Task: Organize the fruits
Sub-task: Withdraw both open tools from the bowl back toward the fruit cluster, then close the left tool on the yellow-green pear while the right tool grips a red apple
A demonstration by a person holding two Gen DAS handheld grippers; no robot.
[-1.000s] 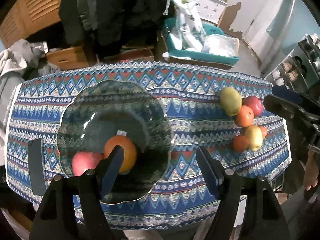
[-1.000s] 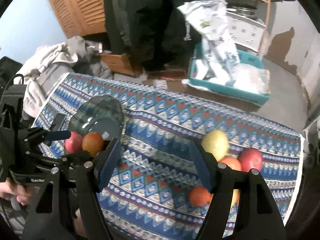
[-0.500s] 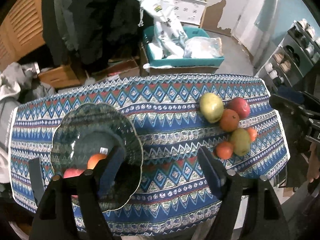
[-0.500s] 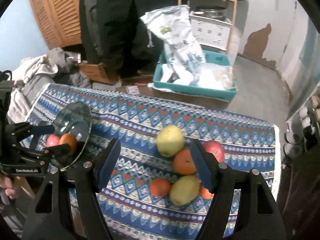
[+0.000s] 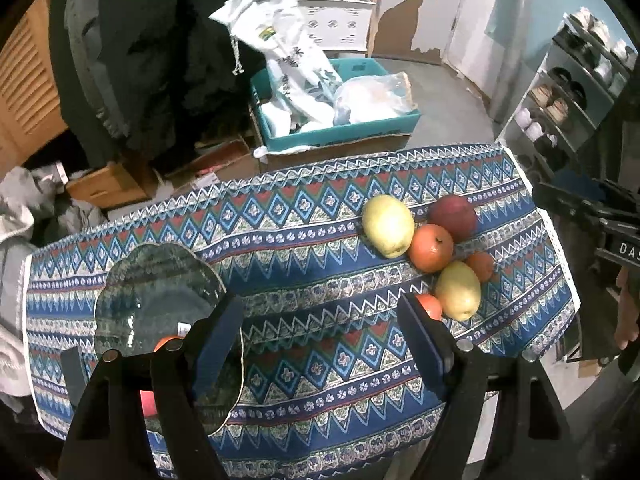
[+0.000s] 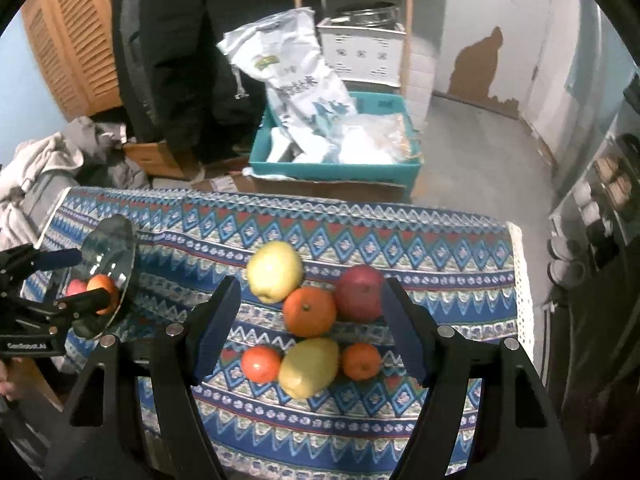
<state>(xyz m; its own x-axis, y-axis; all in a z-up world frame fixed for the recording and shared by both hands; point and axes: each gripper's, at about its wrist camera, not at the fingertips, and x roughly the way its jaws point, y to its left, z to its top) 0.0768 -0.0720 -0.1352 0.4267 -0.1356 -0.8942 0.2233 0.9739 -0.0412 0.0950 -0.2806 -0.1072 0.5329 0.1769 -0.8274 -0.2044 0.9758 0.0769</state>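
Note:
Several loose fruits lie in a cluster on the patterned tablecloth (image 6: 360,240): a yellow-green apple (image 6: 274,270), a red apple (image 6: 360,292), a large orange (image 6: 309,312), a yellow pear (image 6: 308,368) and two small oranges (image 6: 261,364). My right gripper (image 6: 311,300) hovers open above this cluster, touching nothing. At the left a glass plate (image 5: 156,292) holds an orange (image 6: 105,286) and a red apple (image 6: 76,287). My left gripper (image 5: 318,320) is open over bare cloth between the plate and the fruit cluster (image 5: 431,247); its left finger hides part of the plate.
Behind the table a teal box (image 5: 340,132) with white bags sits on the floor beside cardboard boxes (image 5: 108,188). A person in a dark coat (image 6: 180,40) stands beyond. Clothes are piled at the left (image 6: 36,172) and a shoe rack (image 5: 572,92) stands at the right.
Both grippers have shifted right along the table. The left one has left the plate and risen a little. The fruit cluster now appears between the right gripper's fingers.

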